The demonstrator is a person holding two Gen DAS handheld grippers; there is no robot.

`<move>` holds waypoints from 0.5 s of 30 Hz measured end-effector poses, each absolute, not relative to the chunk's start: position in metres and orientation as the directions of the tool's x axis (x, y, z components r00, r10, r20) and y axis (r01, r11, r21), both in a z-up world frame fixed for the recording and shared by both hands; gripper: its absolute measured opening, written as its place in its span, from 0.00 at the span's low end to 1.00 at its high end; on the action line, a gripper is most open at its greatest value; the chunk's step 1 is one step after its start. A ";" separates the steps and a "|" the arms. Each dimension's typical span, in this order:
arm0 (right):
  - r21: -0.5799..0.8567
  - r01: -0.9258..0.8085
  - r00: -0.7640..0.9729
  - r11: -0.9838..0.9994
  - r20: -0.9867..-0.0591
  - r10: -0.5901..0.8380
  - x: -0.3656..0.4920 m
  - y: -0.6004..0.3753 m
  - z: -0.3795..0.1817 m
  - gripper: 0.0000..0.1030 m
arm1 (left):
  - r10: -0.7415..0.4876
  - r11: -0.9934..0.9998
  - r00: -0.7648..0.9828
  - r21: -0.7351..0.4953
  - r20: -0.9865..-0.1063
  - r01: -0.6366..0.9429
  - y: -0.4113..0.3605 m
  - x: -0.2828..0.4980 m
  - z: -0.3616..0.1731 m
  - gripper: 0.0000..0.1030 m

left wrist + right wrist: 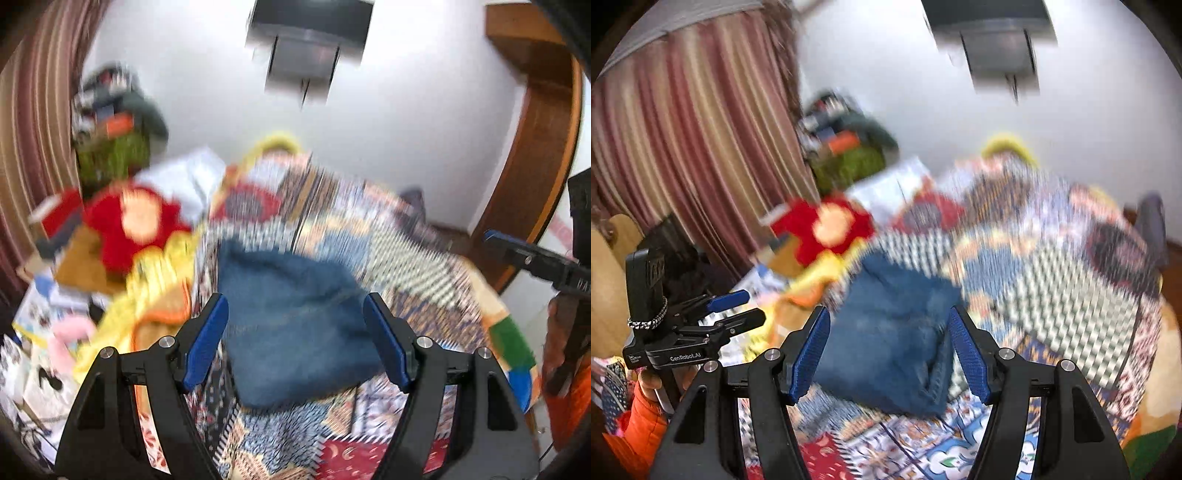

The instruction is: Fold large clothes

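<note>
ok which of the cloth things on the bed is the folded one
The blue denim garment, a compact folded bundle on the patchwork bedspread. The red plush and yellow cloth lie loose beside it.

Blue denim garment (295,325), folded, with a rough matt weave and a stitched seam. It lies on a matt patterned cloth bedspread (417,266). Left hand-held gripper (299,339) is matt black plastic with ribbed blue pads and shiny metal screws. Glossy wooden door frame (535,155). Pleated cloth curtain (690,147).
</note>
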State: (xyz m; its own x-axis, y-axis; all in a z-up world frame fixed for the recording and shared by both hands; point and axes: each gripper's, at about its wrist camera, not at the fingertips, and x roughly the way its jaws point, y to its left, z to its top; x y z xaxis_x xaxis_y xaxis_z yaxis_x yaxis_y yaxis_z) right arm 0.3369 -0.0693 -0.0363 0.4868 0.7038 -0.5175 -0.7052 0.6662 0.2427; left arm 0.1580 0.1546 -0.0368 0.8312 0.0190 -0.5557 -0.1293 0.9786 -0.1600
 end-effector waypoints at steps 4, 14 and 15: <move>0.194 -0.725 0.572 0.661 -0.365 0.735 0.285 -0.086 0.005 0.62 | 0.061 0.985 0.913 -0.122 -0.403 -0.120 0.129 0.119 0.009 0.73; 0.121 -0.706 0.677 0.698 -0.173 0.715 0.188 -0.110 0.035 0.62 | 0.204 0.977 0.966 -0.026 -0.160 -0.211 0.088 0.043 0.043 0.73; 0.119 -0.700 0.683 0.704 -0.174 0.709 0.183 -0.111 0.034 0.62 | 0.220 0.974 0.964 -0.018 -0.149 -0.225 0.085 0.038 0.043 0.73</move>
State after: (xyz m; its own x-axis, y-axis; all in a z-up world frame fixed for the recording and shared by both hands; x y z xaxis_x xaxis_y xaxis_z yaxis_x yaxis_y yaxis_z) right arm 0.1826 -0.1106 0.0337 0.6832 0.7093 -0.1737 -0.7004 0.7037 0.1191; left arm 0.0377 0.0849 0.0429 0.9640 0.2202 -0.1489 -0.2253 0.9741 -0.0181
